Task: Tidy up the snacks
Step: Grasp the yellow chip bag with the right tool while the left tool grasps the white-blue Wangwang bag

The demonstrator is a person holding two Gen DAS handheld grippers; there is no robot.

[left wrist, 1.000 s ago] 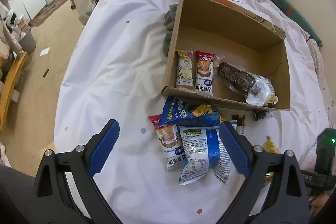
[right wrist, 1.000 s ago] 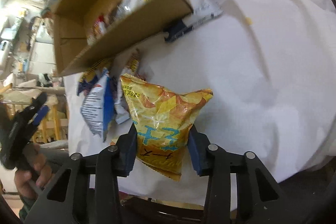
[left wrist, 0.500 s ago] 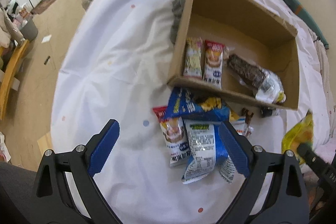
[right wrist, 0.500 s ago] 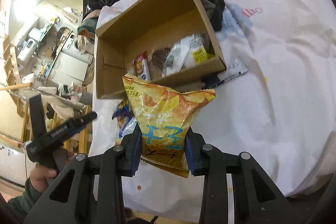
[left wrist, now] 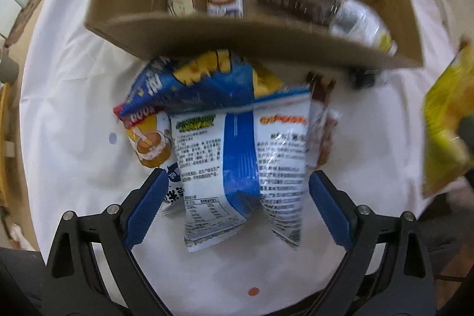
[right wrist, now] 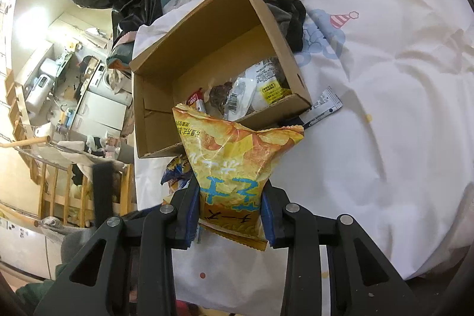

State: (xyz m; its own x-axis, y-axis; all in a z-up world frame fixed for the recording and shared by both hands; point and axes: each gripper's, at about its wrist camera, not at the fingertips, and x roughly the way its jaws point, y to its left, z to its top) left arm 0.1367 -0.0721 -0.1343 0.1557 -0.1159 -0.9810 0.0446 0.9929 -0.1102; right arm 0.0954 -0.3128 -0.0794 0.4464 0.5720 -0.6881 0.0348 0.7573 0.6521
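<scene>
- Since a second ago the left gripper (left wrist: 237, 197) has dropped close over the pile of snacks, which now fills its view, and the cardboard box (left wrist: 251, 34) has slid up to the top of that view.
- The right gripper (right wrist: 231, 212) has lifted the yellow chip bag (right wrist: 237, 159) off the bed; a second ago the bag lay low on the white sheet (right wrist: 385, 108), now it hangs in front of the box, at about 12 o'clock from the jaws.
- The right jaws have eased slightly tighter and stay clenched on the lower part of the chip bag, pads pressing both sides.
- The left jaws stand wide and released, one on each side of the white-and-blue packet (left wrist: 234, 176), not touching it as far as I can see.
- That packet lies back side up on the sheet, partly covering a red-topped cake packet (left wrist: 148, 138) at its 9 o'clock.
- A blue-and-yellow bag (left wrist: 201, 85) sits at the packet's 12 o'clock, against the box's near wall.
- A thin brown-wrapped bar (left wrist: 323, 123) lies at the packet's 3 o'clock, just beside it.
- Inside the box, along the near wall, lie two small packets and a clear bag of dark snacks (left wrist: 296, 2).
- From the left wrist view the chip bag shows blurred at the 3 o'clock edge.
</scene>
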